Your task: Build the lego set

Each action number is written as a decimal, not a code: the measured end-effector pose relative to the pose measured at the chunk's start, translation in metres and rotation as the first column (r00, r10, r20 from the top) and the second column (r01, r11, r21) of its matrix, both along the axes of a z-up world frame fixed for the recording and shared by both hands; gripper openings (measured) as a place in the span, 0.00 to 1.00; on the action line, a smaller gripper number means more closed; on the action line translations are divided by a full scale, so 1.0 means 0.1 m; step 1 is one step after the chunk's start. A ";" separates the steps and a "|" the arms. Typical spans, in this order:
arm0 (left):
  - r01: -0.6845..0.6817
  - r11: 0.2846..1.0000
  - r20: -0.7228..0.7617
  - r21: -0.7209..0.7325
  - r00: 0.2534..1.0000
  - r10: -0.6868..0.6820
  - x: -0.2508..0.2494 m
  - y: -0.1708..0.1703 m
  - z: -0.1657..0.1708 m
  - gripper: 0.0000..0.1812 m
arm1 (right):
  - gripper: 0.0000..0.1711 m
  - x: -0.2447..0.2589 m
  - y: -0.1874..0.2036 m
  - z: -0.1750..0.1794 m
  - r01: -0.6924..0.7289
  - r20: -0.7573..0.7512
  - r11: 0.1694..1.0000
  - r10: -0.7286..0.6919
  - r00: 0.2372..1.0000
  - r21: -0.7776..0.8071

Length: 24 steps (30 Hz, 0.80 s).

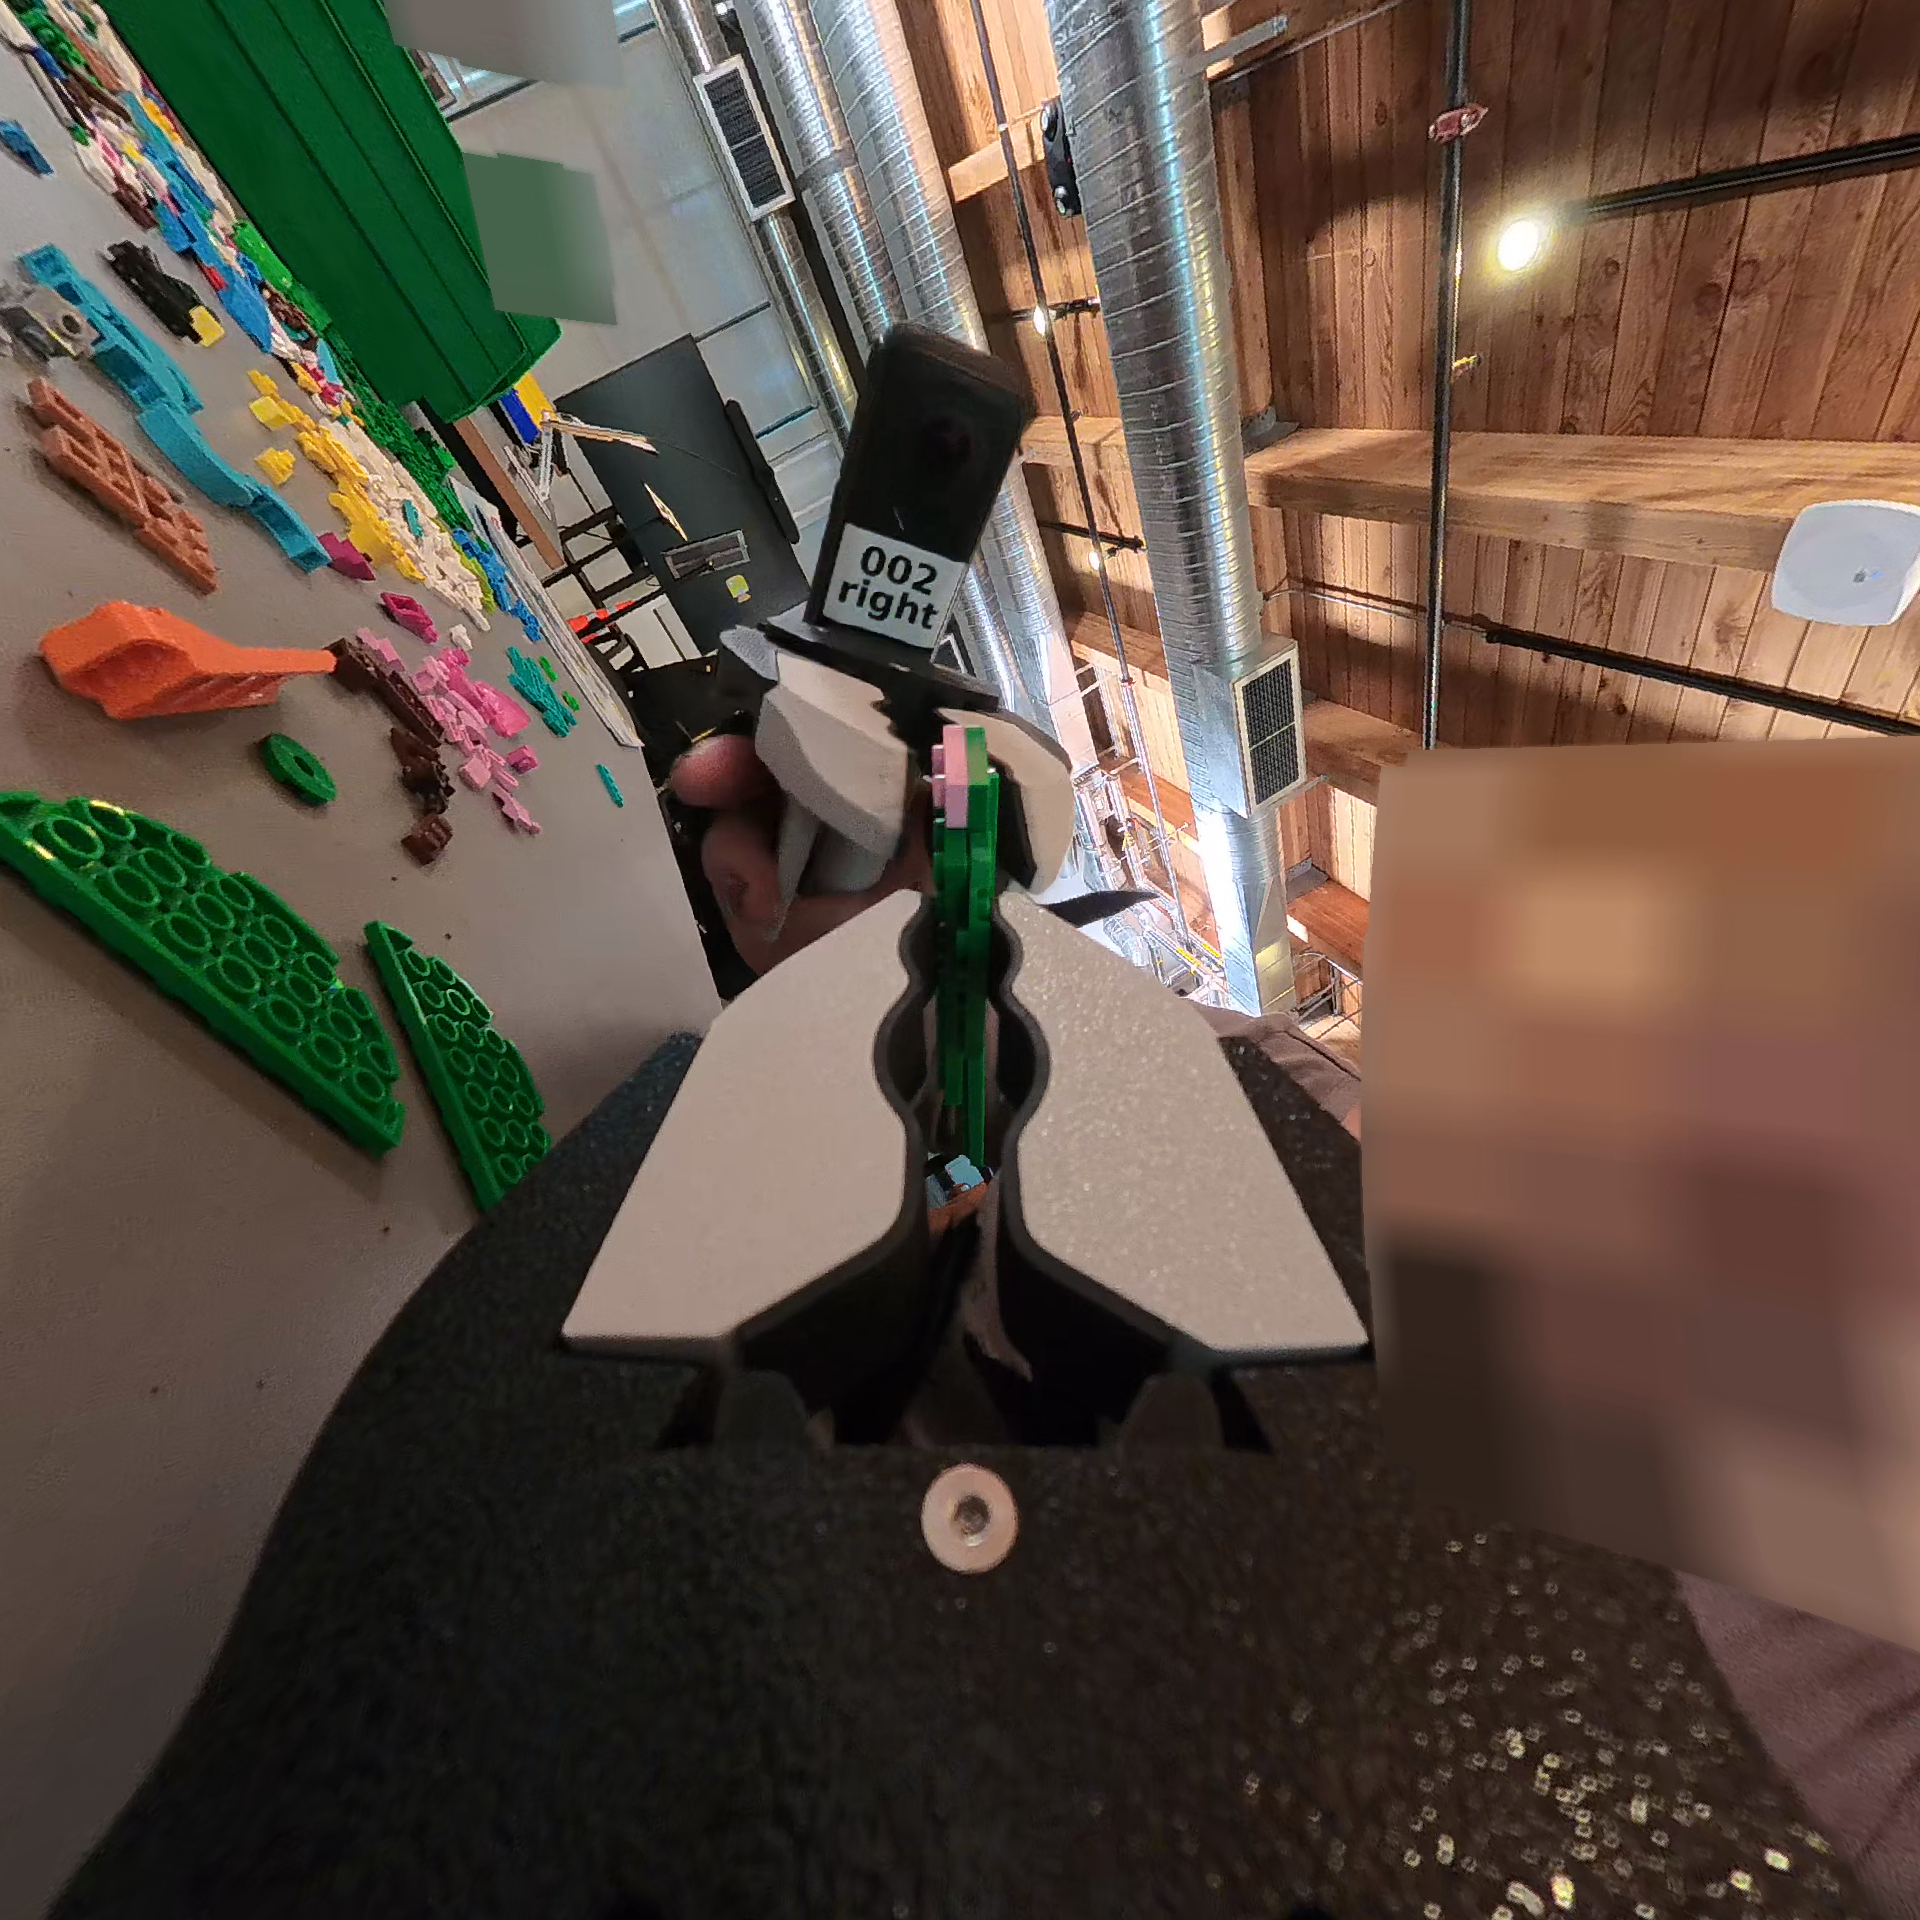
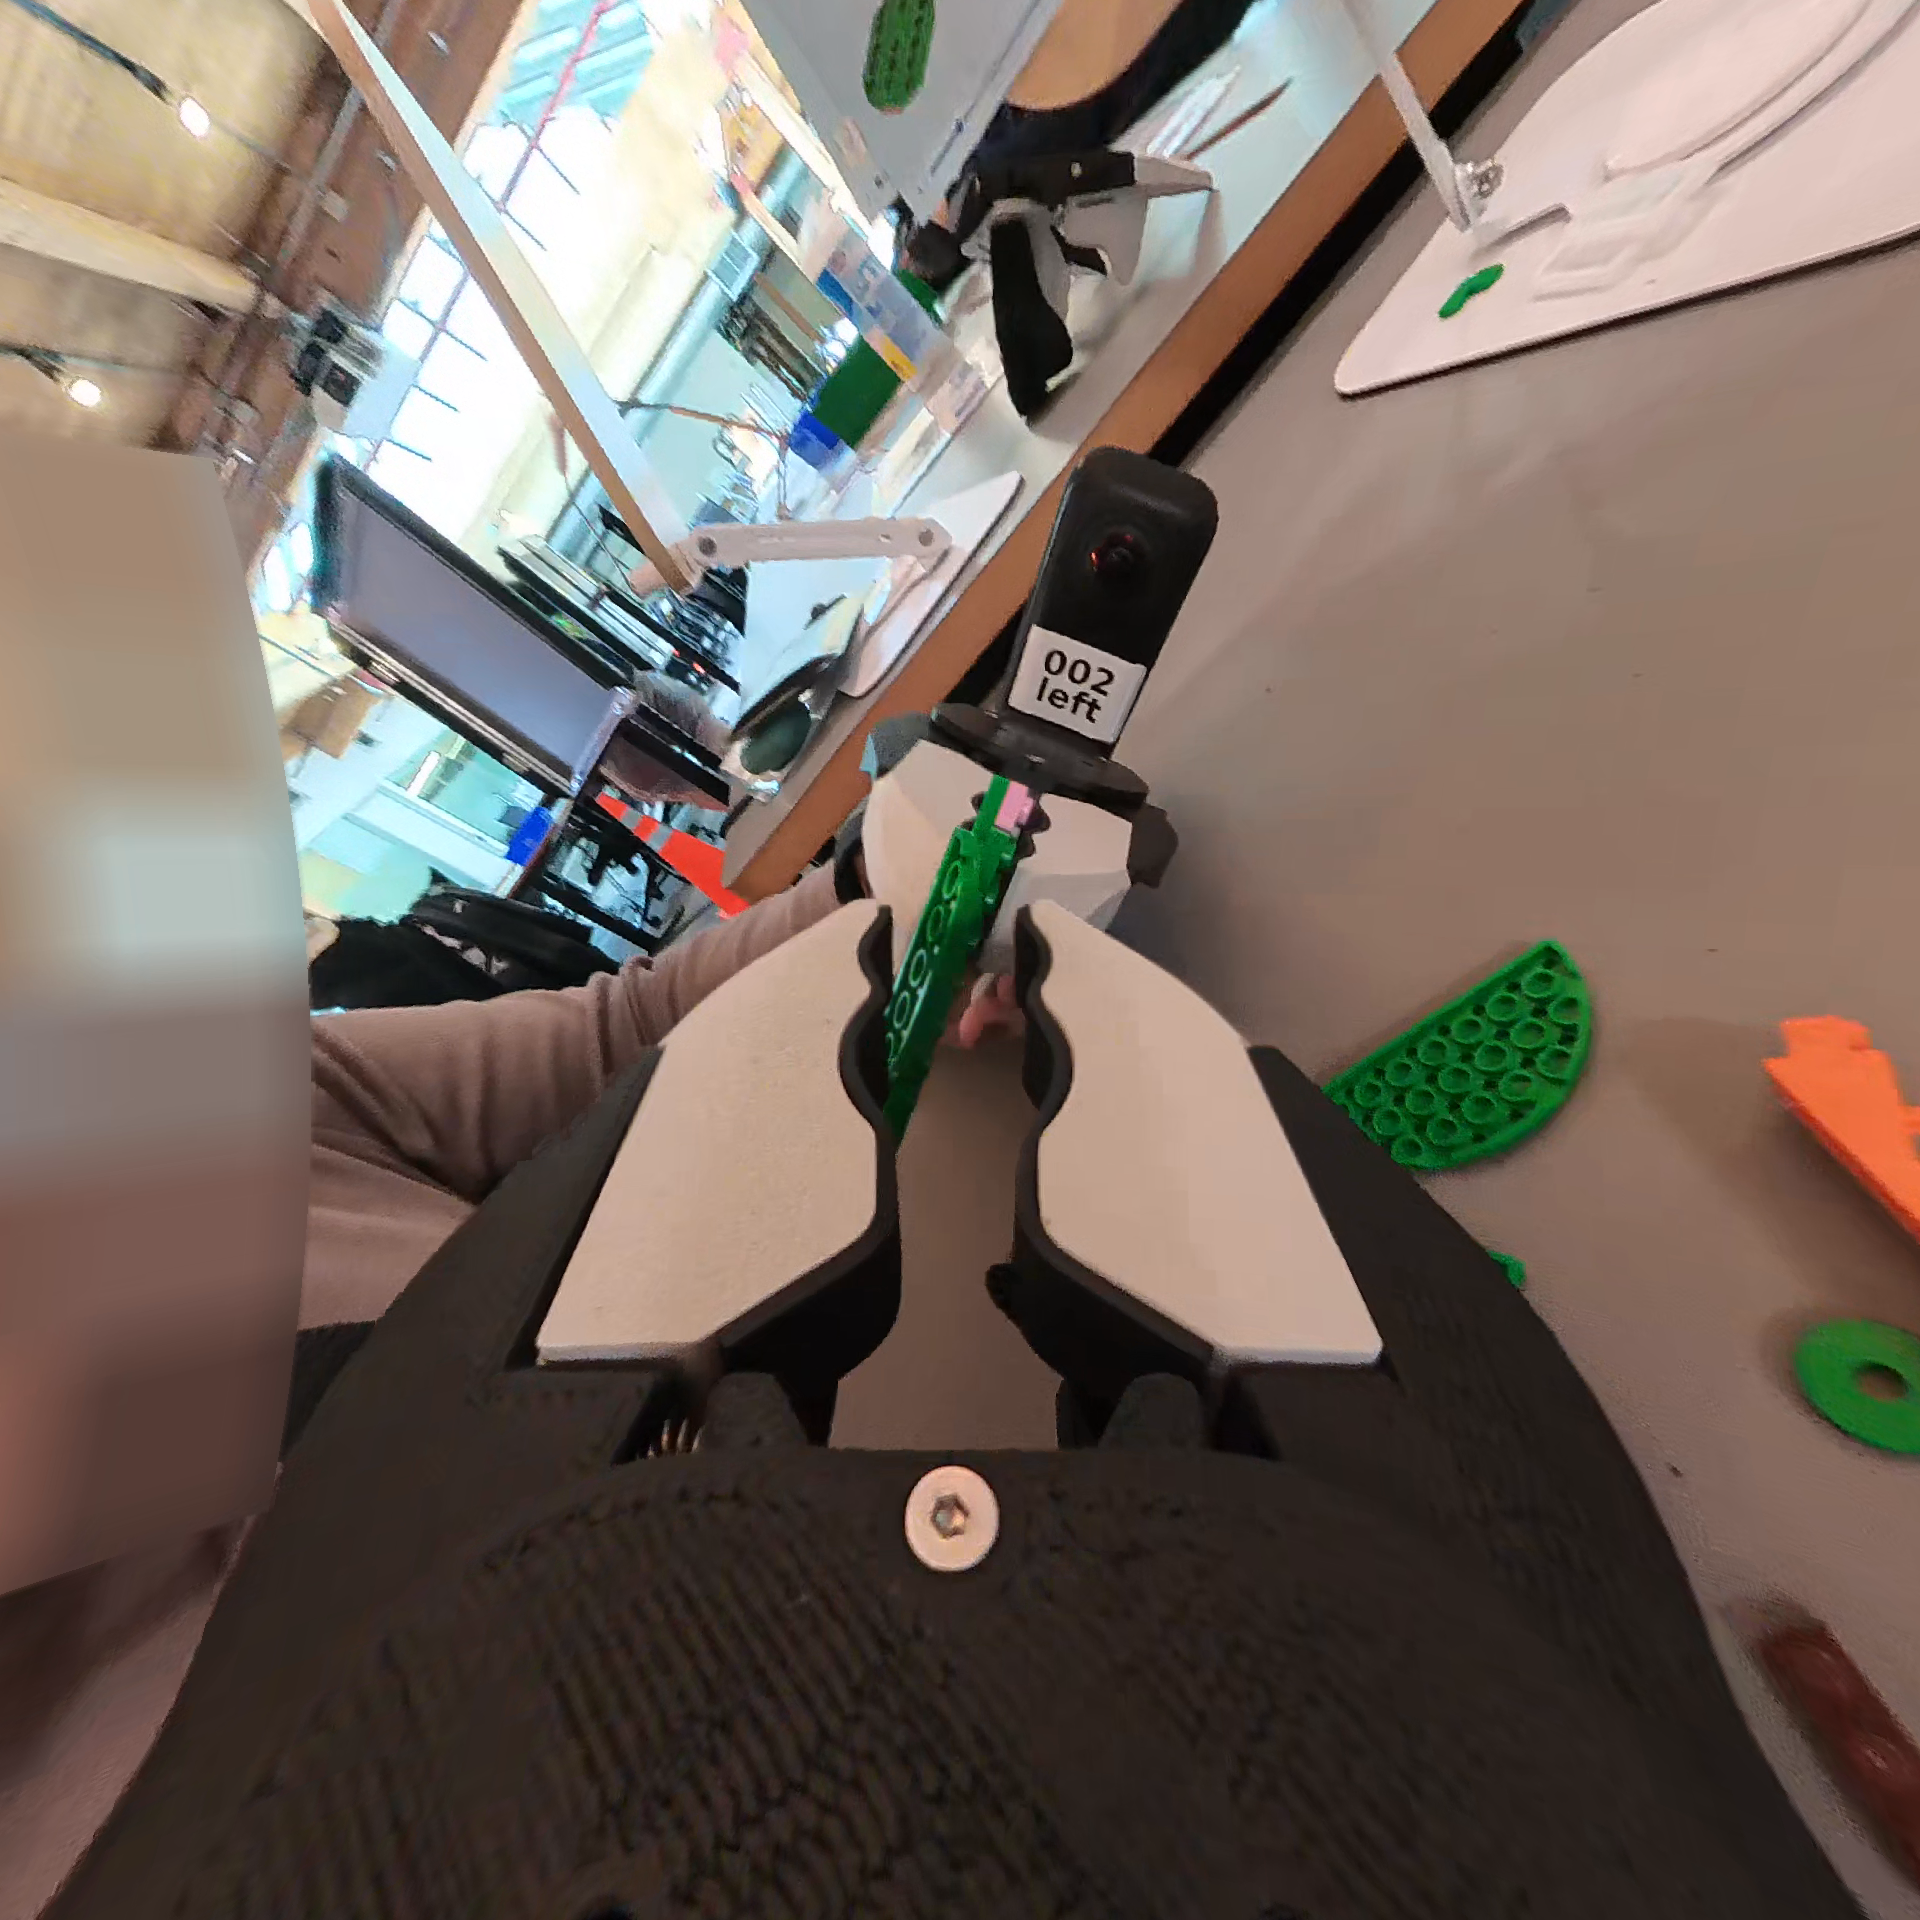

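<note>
I hold a thin green lego plate [image 1: 961, 997] edge-on in the air, off the grey table [image 1: 582, 935]. My left gripper [image 1: 954, 920] is shut on its near end. A small pink piece [image 1: 951, 774] sits at the plate's far end, between the fingers of my right gripper [image 1: 920, 800], which faces me tip to tip. In the right wrist view the green plate [image 2: 925, 997] leans tilted against one finger [image 2: 790, 1101]. My right gripper [image 2: 951, 930] stands partly open around it, with a gap on the other side. The left gripper [image 2: 1003, 831] grips beyond, by a pink piece [image 2: 1006, 805].
On the table lie two green half-round plates [image 1: 208, 956] [image 1: 468, 1060], an orange piece [image 1: 166, 665], a green ring [image 1: 296, 767], and piles of loose coloured bricks [image 1: 343, 488] beside a green box [image 1: 312, 177]. A white board [image 2: 1662, 239] lies farther off. A sleeve [image 2: 468, 1091] is close by. My left and right fingertips are right by each other.
</note>
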<state>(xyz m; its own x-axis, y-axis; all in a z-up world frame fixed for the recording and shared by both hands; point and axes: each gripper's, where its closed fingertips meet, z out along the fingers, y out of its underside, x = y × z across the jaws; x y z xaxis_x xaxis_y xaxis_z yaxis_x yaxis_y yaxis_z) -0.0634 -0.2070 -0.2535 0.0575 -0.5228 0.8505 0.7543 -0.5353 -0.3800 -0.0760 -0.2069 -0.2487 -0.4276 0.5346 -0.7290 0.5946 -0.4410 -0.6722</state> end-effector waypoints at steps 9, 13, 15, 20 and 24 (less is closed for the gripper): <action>-0.008 1.000 -0.006 -0.001 1.000 0.008 0.00 0.01 0.00 0.04 | 0.06 -0.03 0.02 0.02 0.008 -0.029 1.000 -0.009 1.000 -0.027; -0.023 1.000 -0.033 -0.004 0.999 0.023 0.00 0.02 -0.02 0.04 | 0.06 -0.04 0.03 0.00 0.015 -0.042 1.000 -0.014 0.999 0.008; -0.031 1.000 -0.069 0.001 0.997 0.031 0.01 0.02 -0.03 0.04 | 0.06 -0.02 0.03 -0.01 0.004 -0.056 0.998 -0.001 0.998 0.055; -0.067 0.998 -0.144 0.020 0.987 0.069 0.01 0.03 -0.04 0.04 | 0.05 -0.03 0.04 -0.01 0.023 -0.109 0.990 -0.007 0.994 0.142; -0.102 0.993 -0.252 0.063 0.961 0.115 0.01 0.03 -0.05 0.04 | 0.05 -0.02 0.03 -0.01 0.028 -0.146 0.977 0.004 0.989 0.213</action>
<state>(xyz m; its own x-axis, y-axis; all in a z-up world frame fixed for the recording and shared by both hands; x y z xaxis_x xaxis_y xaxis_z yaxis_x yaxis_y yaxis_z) -0.0622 -0.2043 -0.2584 0.3276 -0.5424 0.7736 0.6816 -0.4313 -0.5911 -0.0775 -0.2039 -0.2496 -0.5126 0.6773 -0.5278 0.4795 -0.2841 -0.8303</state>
